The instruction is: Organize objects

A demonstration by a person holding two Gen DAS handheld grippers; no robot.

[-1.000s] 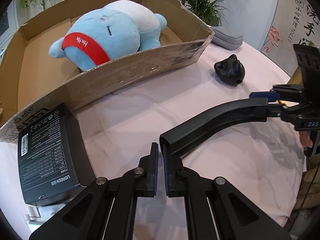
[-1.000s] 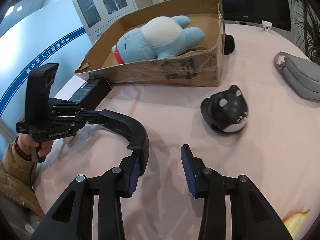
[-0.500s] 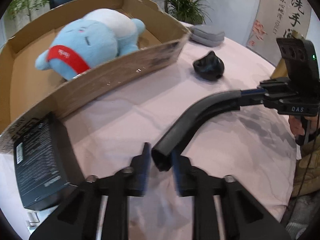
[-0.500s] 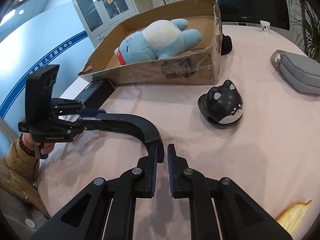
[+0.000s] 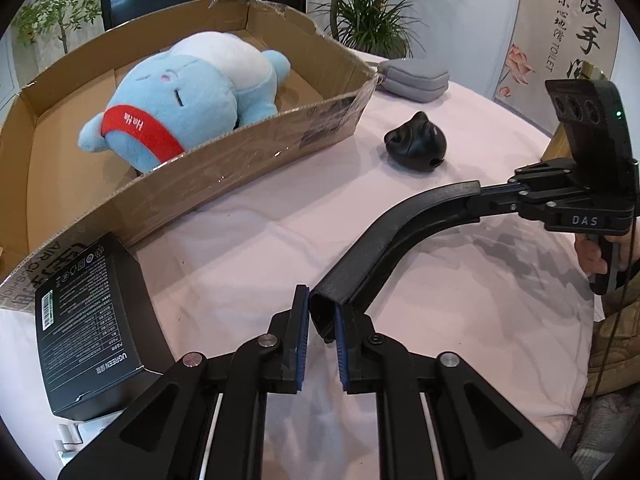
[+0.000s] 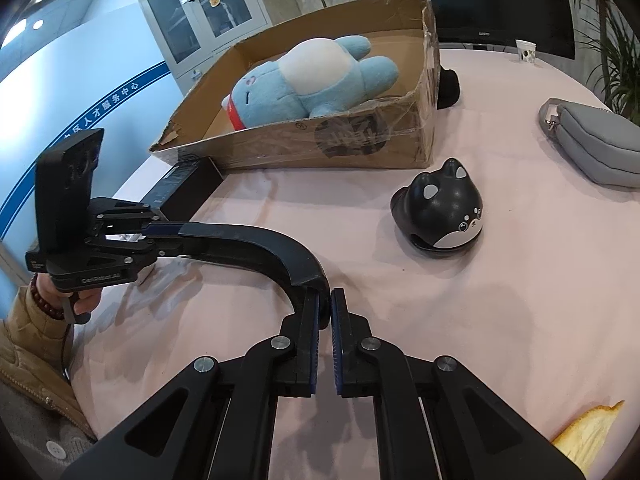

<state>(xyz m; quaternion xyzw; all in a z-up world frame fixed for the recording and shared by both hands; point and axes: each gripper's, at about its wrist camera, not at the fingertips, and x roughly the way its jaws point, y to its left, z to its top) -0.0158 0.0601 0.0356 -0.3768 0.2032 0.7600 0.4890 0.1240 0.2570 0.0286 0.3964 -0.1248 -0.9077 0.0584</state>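
Note:
A blue plush with a red band lies inside the cardboard box. On the pink cloth sit a black cat-shaped toy, a black UGREEN carton by the box's corner and a grey pouch. My left gripper and right gripper meet tip to tip above the cloth's middle. Both hold nothing. The right gripper's long curved fingers end right at the left pads, whose jaws stand almost together. The right jaws are shut, touching the left gripper's fingers.
A person's hands hold both grippers by their handles. A paper cup stands at the far table edge and a dark object behind the box. Something yellow lies near the lower right. Potted plants stand beyond the table.
The right gripper's jaws went from wide open to shut. The two grippers' tips stayed touching, and the left gripper shifted slightly.

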